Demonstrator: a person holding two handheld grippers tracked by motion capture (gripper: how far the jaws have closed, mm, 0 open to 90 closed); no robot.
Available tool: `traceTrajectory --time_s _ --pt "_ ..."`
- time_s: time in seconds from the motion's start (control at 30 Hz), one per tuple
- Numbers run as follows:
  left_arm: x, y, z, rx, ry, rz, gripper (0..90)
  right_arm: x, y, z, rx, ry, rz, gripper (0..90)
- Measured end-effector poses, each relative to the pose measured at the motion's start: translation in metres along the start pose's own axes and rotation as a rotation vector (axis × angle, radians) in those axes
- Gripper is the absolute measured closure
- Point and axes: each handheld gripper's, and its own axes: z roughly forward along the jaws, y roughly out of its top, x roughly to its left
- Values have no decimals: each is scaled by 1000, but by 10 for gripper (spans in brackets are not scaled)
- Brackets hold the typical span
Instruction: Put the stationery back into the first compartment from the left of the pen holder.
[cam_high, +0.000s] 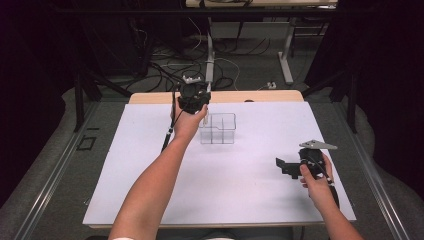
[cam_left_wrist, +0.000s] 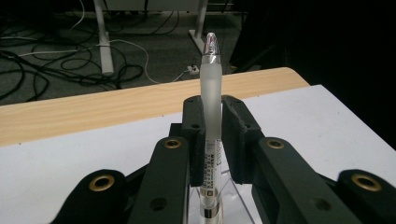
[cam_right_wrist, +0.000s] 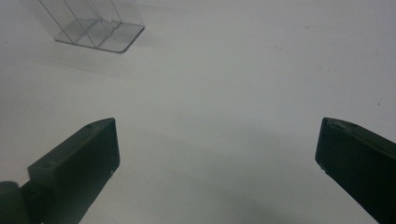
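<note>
A clear plastic organizer (cam_high: 218, 128) with inner dividers stands on the white table sheet (cam_high: 150, 190) near its far middle, with a strip of wooden table edge (cam_high: 260, 96) behind it and cables on the floor beyond. The left gripper (cam_left_wrist: 212, 121) hovers just at the organizer's far left corner, its jaws pinching a frosted pen (cam_left_wrist: 211, 98) that stands upright between them, tip up. The right gripper (cam_right_wrist: 217, 149) rests well apart near the sheet's right edge, jaws spread wide over bare white surface.

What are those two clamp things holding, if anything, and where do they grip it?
The left hand-held gripper clamps a frosted pen around the middle of its barrel, above the clear organizer. The right hand-held gripper is open and holds nothing.
</note>
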Motion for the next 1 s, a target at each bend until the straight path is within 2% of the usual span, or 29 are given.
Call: traceTrajectory --time_s 0.17,0.43,0.53,0.7,1.0 --pt "2 4 3 2 26 -12 795 0 0 0 0 1 0 0" --pt "4 9 5 -16 42 4 795 1 0 -1 1 2 4 0" --pt "9 10 7 -17 47 -5 795 -1 1 -1 -2 0 -9 0" --pt "15 9 11 -12 57 -17 795 -1 1 -2 -1 0 8 0" --pt "10 3 19 7 54 8 795 -1 0 -1 -2 1 -1 0"
